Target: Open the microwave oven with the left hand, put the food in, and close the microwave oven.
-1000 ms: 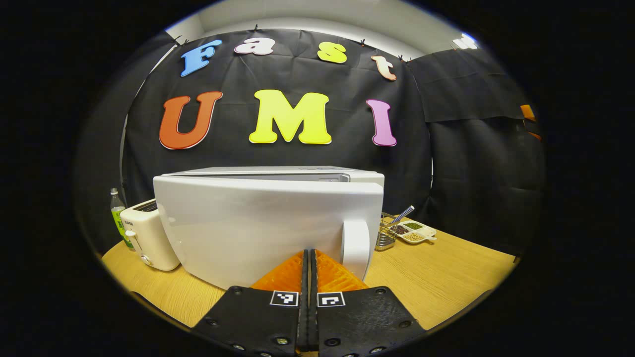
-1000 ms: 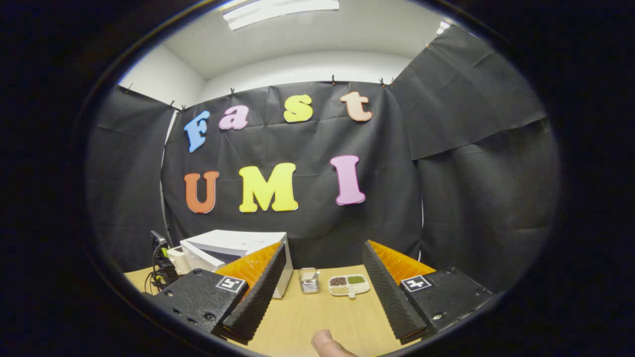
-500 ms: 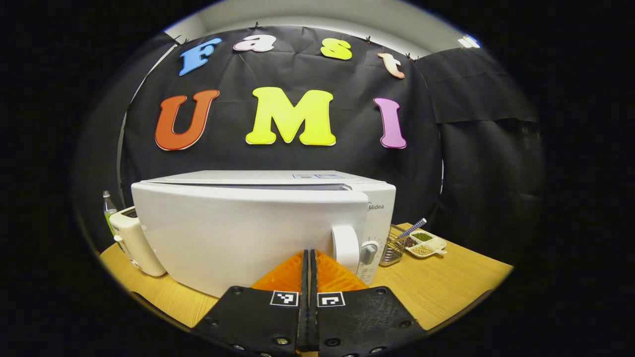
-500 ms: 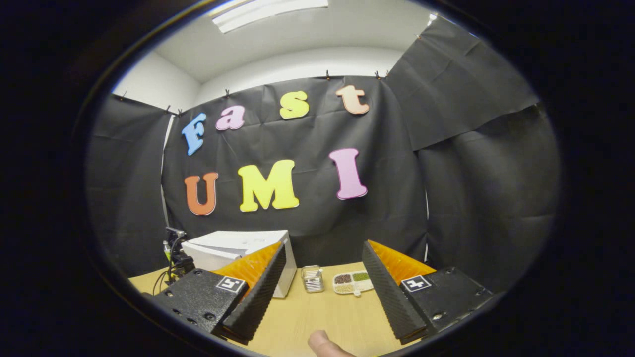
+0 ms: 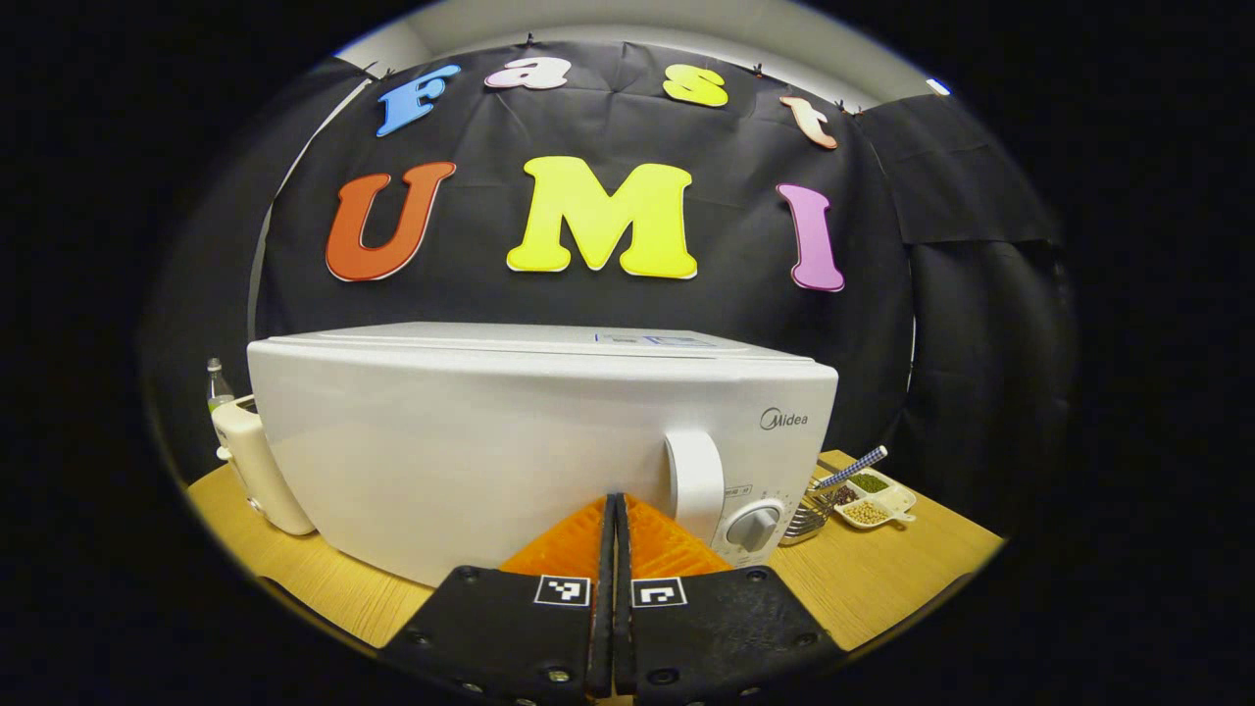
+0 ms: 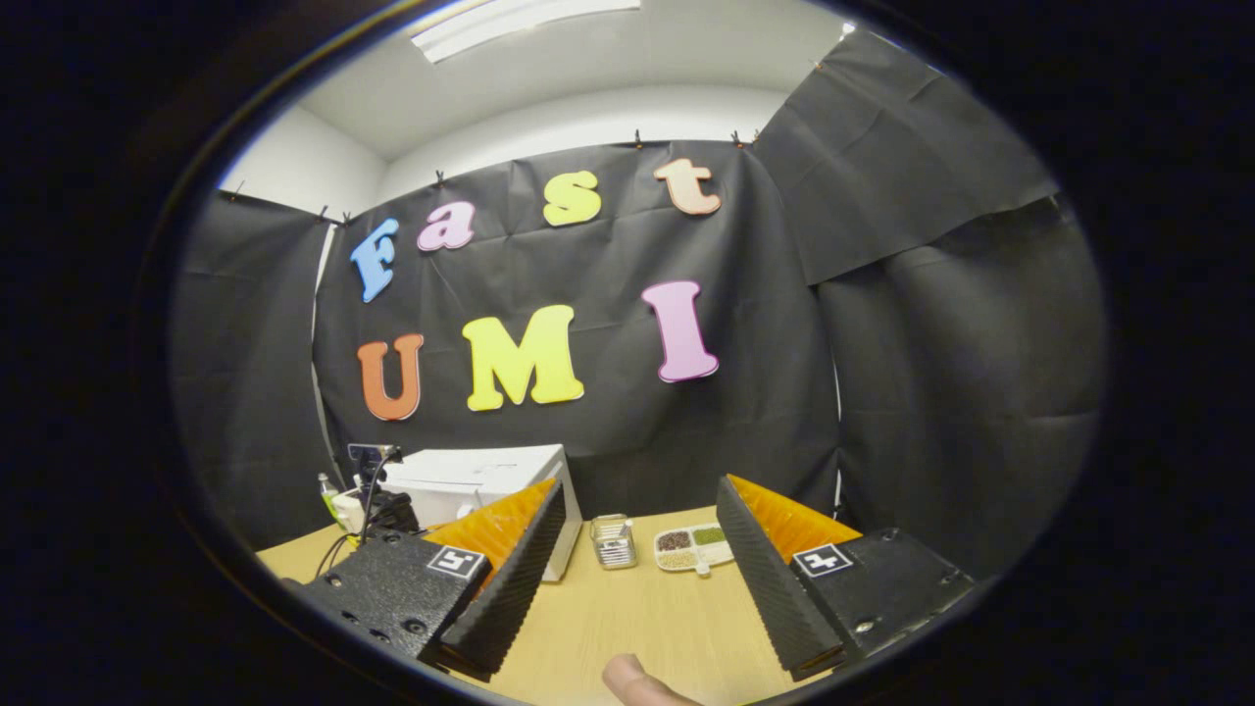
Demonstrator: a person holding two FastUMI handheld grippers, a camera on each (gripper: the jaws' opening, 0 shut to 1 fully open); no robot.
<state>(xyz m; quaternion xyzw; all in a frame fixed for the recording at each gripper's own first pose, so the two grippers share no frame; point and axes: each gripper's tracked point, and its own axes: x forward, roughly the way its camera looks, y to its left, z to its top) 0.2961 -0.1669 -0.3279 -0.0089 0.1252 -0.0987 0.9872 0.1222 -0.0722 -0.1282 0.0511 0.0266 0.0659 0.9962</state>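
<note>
A white microwave (image 5: 471, 441) stands on the wooden table (image 5: 882, 579) with its door flush against the body. The door's white handle (image 5: 693, 480) sits just left of a grey dial (image 5: 755, 525). My left gripper (image 5: 615, 502) is shut with nothing between its fingers, its tips at the door's lower front, just left of the handle. In the right gripper view, my right gripper (image 6: 639, 485) hovers open and empty over the table, and the microwave (image 6: 471, 471) lies far off at the left. A thumb tip (image 6: 632, 681) shows at the bottom edge.
A cream toaster (image 5: 257, 466) and a green bottle (image 5: 216, 384) stand left of the microwave. A wire basket (image 5: 809, 505) and a divided dish of beans (image 5: 873, 498) sit to its right. A dark rig with cables (image 6: 377, 490) is in front of the microwave.
The microwave door, ajar a second ago, has swung shut against the body with my shut left gripper following it. The right gripper stayed open, its view drifting slightly.
</note>
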